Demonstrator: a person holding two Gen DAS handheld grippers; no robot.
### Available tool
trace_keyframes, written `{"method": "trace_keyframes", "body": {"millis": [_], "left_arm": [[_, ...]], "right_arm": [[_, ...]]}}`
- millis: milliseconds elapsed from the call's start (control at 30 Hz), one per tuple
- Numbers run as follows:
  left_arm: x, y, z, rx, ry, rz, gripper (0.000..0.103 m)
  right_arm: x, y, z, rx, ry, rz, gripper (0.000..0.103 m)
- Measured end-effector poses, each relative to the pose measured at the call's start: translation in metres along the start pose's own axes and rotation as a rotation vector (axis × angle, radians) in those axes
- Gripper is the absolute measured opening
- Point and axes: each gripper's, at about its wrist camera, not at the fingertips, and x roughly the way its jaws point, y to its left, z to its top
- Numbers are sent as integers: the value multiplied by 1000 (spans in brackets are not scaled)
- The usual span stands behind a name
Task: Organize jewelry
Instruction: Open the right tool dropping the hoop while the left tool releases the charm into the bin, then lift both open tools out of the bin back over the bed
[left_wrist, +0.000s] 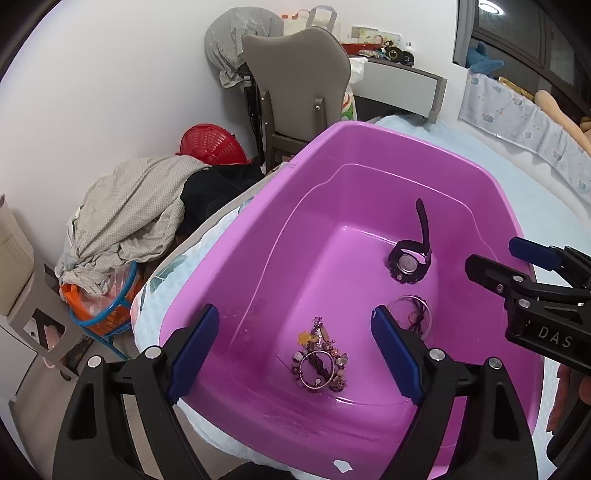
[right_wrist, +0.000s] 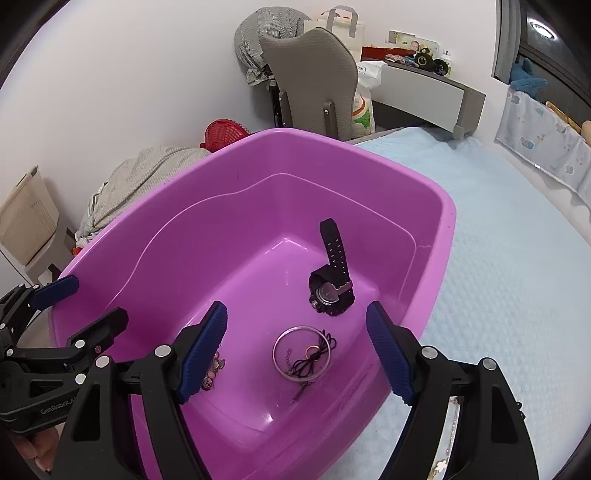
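I see both tongs standing wide and empty over the purple tub (left_wrist: 258, 236) on the bed (right_wrist: 517, 295). Left tongs (left_wrist: 295, 350) frame the beaded bracelet cluster (left_wrist: 320, 356) at lower centre; right tongs (right_wrist: 297, 350) frame the clear bangle (right_wrist: 301, 352). The black watch (right_wrist: 332, 291) lies near it, toward the tub's far right.

One tub (left_wrist: 229, 266), one watch (left_wrist: 408, 262), perhaps two bracelets (left_wrist: 321, 360).

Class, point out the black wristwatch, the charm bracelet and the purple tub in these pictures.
black wristwatch (right_wrist: 327, 293): right wrist view, on its dial.
charm bracelet (left_wrist: 320, 363): left wrist view, on its bead cluster.
purple tub (right_wrist: 369, 155): right wrist view, on its far rim.
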Motion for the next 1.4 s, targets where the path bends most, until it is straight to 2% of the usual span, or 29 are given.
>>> {"method": "trace_keyframes", "body": {"millis": [467,867,1167,1400], "left_arm": [[-13,-6,-5,-8,-5,-8,83],[-38,-11,-13,-21,-28,-20,83],[-73,-35,-37,-7,-78,-79,89],[-105,-76,-64,46,-129,-159,91]], "right_arm": [[-19,-3,-12,22,-34,24,74],[-55,-4,-30,39,-93,36,74],[-100,-20,-81,109,-168,22,74],[-137,-59,-150,207,-186,-18,74]]}}
